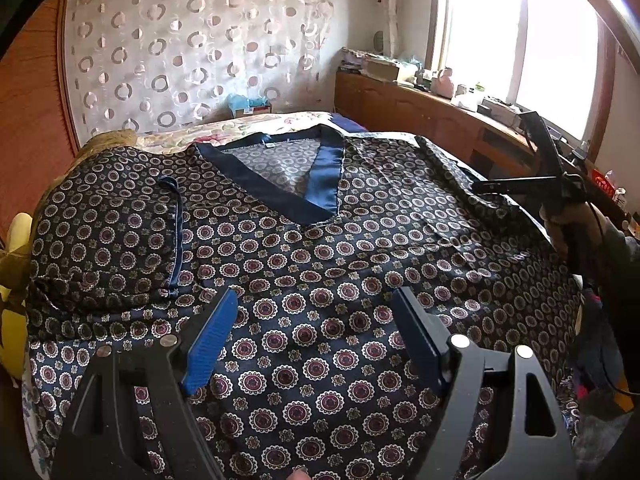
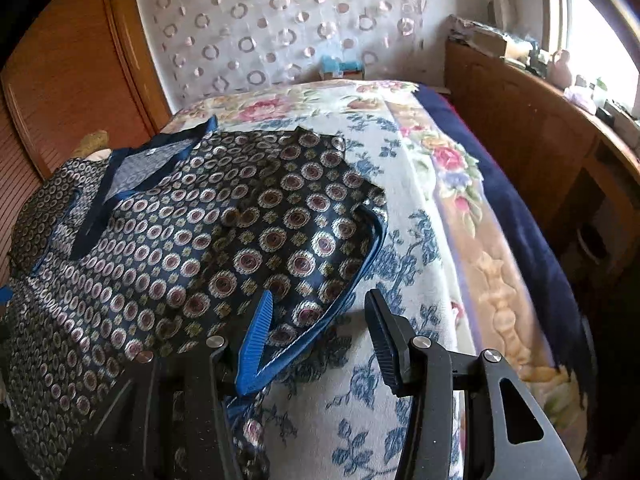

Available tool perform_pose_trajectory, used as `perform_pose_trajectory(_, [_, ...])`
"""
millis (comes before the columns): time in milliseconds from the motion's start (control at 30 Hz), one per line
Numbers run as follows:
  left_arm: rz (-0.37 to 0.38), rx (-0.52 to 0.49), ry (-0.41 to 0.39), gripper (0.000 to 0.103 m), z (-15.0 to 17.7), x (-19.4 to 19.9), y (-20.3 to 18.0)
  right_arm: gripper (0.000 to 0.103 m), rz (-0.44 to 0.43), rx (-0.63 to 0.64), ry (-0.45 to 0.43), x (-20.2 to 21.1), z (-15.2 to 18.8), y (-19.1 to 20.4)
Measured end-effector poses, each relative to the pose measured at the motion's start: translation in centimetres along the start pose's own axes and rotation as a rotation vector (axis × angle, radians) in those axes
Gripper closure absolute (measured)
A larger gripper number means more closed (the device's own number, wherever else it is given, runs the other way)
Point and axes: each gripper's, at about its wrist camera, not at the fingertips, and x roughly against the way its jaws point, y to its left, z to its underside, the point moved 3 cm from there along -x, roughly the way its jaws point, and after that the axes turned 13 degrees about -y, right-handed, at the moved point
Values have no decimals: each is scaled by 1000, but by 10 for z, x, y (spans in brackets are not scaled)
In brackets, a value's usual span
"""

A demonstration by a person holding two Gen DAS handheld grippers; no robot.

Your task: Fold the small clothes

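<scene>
A dark navy shirt (image 1: 320,248) with a round medallion print and a blue V-neck collar (image 1: 316,184) lies flat on the bed, front up. Its left sleeve (image 1: 108,232) is folded in over the body. My left gripper (image 1: 316,312) is open, just above the shirt's lower middle. My right gripper (image 2: 318,312) is open over the blue-trimmed cuff of the right sleeve (image 2: 280,216), with the cuff edge lying between its fingers. The right gripper also shows at the right of the left wrist view (image 1: 516,156), above that sleeve.
A floral bedspread (image 2: 420,184) covers the bed, with a navy blanket (image 2: 520,216) along its right edge. A wooden cabinet (image 1: 420,112) with clutter stands under the window. A wooden wardrobe (image 2: 60,80) is on the left. Yellow cloth (image 1: 16,248) lies at the left bed edge.
</scene>
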Motion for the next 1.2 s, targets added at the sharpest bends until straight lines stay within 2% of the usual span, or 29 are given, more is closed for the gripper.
perform_pose_trajectory(33, [-1,1,1,23,0,0,1,63,-18,5,-2,-3,-6,2])
perform_pose_trajectory(100, [-1,2,0,23,1,0,1,86,-16,21,-4,-3,-6,2])
perform_pose_trajectory(133, [-3,3,0,23,1,1,1,94,-4,42,-3,-6,-7,4])
perform_pose_trajectory(200, [-5,5,-2,23,2,2,2,100,-2,70,-17,-6,-11,8])
perform_pose_trajectory(300, [-12,12,-4,23,2,3,5,100,-13,73,-60,-1,-21,14])
perform_pose_trajectory(467, [-16,19,-8,23,1,4,9,100,-86,91,-145,19,-40,42])
perform_pose_trajectory(567, [-18,22,-11,23,1,6,10,100,-174,137,-135,22,-42,71])
perform_pose_trajectory(633, [-22,24,-12,23,1,7,12,99,-183,156,-132,21,-41,78])
perform_pose_trajectory(667, [-24,25,-13,23,1,8,13,90,-180,175,-128,20,-41,82])
perform_pose_trajectory(700, [-27,28,-14,23,1,8,15,73,-160,199,-124,20,-40,86])
perform_pose_trajectory(767, [-33,33,-15,23,2,9,18,60,-107,221,-137,19,-39,80])
perform_pose_trajectory(867, [-43,43,-16,23,2,9,23,60,-91,203,-113,13,-36,74])
perform_pose_trajectory(900, [-45,45,-17,23,2,9,24,60,-60,197,-69,5,-29,68])
perform_pose_trajectory(1067, [-53,45,-20,23,1,9,30,60,4,191,-14,-14,-22,51])
perform_pose_trajectory(1200, [-75,32,-22,23,-4,7,41,60,14,138,7,-27,-25,35])
